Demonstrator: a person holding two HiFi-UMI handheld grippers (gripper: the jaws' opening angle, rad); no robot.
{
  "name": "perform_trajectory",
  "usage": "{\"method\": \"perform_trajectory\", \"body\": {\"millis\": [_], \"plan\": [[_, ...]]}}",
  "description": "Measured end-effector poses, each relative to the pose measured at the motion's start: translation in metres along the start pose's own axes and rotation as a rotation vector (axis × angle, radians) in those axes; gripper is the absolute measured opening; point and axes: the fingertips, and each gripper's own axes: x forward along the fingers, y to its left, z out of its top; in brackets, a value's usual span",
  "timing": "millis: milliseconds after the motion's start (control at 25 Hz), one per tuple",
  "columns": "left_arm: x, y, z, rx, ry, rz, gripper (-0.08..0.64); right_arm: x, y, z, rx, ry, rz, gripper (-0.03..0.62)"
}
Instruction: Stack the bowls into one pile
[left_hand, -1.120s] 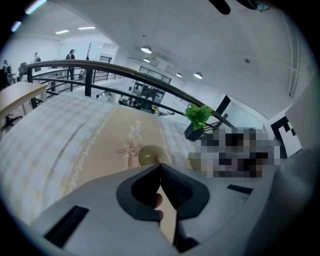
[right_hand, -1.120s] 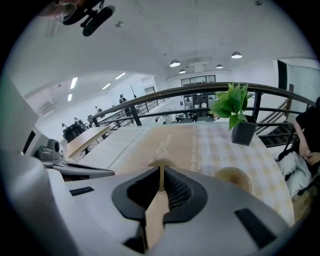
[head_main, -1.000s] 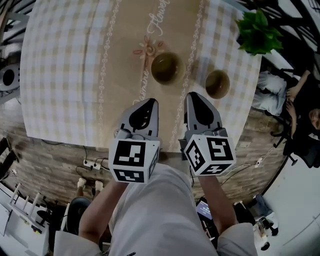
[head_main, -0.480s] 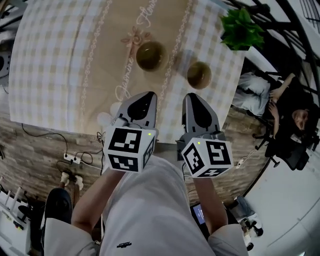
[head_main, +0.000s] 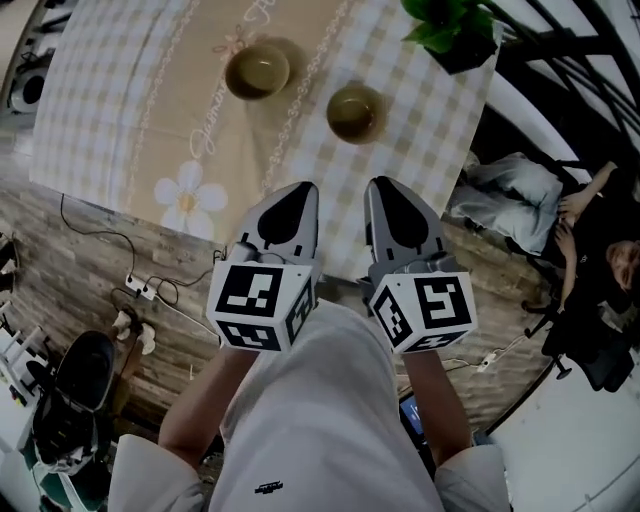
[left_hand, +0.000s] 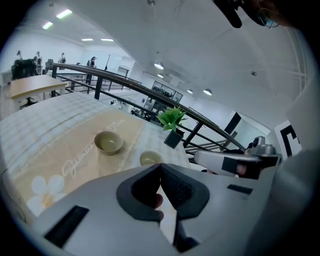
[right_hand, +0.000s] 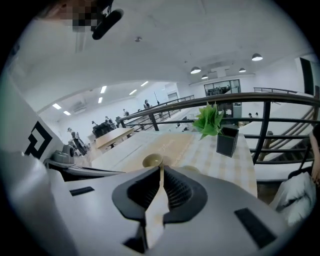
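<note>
The left gripper (head_main: 298, 192) and the right gripper (head_main: 386, 190) were held side by side, level with each other, over the near edge of the table (head_main: 90, 120). Both pointed toward the bowls and were clear of them.

Left gripper: in the left gripper view its jaws were closed together at the tips, with no bowl between them. Right gripper: in the right gripper view its jaws met at the tips, likewise clenched on nothing.

The table carried a checked cloth with a tan runner (head_main: 190, 130) down its middle; the runner bore a white flower print (head_main: 188, 195) near the front edge.

The two bowls stood upright on the cloth, apart from each other and not stacked:
- The larger bowl (head_main: 258, 70) sat on the tan runner, ahead of the left gripper.
- The smaller bowl (head_main: 355, 111) sat on the checked part just beside the runner's border, ahead of the right gripper and nearer to the grippers than the larger bowl.

A potted plant (head_main: 447, 28) in a dark square pot stood at the far right corner of the table, behind the smaller bowl.
</note>
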Motion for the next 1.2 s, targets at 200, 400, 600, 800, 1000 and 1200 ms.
{"method": "perform_trajectory", "body": {"millis": [200, 400, 600, 800, 1000, 1200], "plan": [[-0.009, -0.062, -0.033, -0.039, -0.041, 0.090, 0.023, -0.049, -0.034, -0.018, -0.035, 0.015, 0.104, 0.040], [-0.005, -0.098, -0.050, -0.046, -0.039, 0.104, 0.023, -0.069, -0.066, -0.034, -0.021, 0.028, 0.113, 0.040], [0.004, -0.094, -0.057, -0.055, -0.018, 0.127, 0.023, -0.063, -0.073, -0.045, 0.005, 0.052, 0.126, 0.040], [0.010, -0.085, -0.051, -0.044, -0.020, 0.138, 0.023, -0.050, -0.077, -0.050, 0.005, 0.069, 0.130, 0.040], [0.027, -0.067, -0.043, -0.025, -0.008, 0.124, 0.023, -0.027, -0.084, -0.047, -0.002, 0.068, 0.104, 0.040], [0.048, -0.048, -0.038, -0.026, 0.012, 0.103, 0.023, -0.002, -0.090, -0.047, 0.008, 0.078, 0.073, 0.040]]}}
